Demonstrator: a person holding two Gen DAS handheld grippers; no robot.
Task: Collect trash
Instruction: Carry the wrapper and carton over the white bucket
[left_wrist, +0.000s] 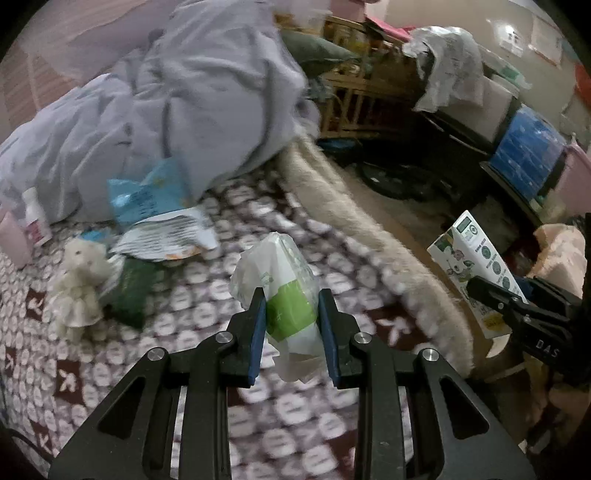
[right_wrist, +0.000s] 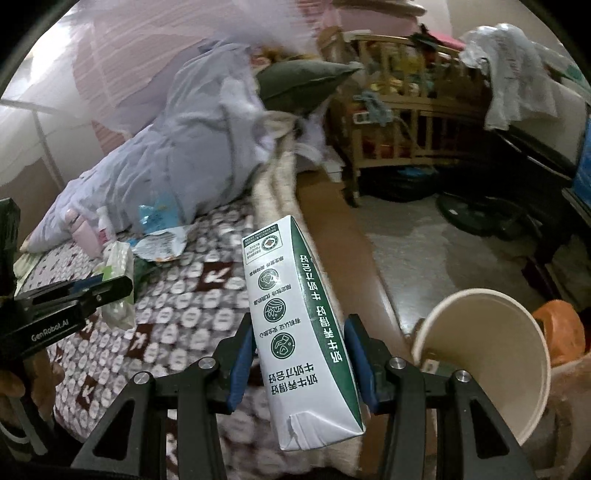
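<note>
While carrying over the patterned bedspread (left_wrist: 207, 295), left gripper (left_wrist: 291, 317) clamped on a crumpled white-and-green wrapper (left_wrist: 284, 288), pinched mid-body so it won't slip; more wrappers (left_wrist: 162, 229) ahead-left. Over on the right wrist view, right gripper (right_wrist: 299, 354) squeezing a milk carton (right_wrist: 299, 325) across its sides, paper cup (right_wrist: 491, 365) just right, probably headed for a bin.

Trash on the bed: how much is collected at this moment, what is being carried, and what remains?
Done: nothing visibly binned yet. In hand: the left tongs are shut on a crumpled white-and-green wrapper; the right tongs are shut on a white-and-green carton. Left: a blue packet, a torn white wrapper and a dark green packet on the patterned bedspread.
</note>
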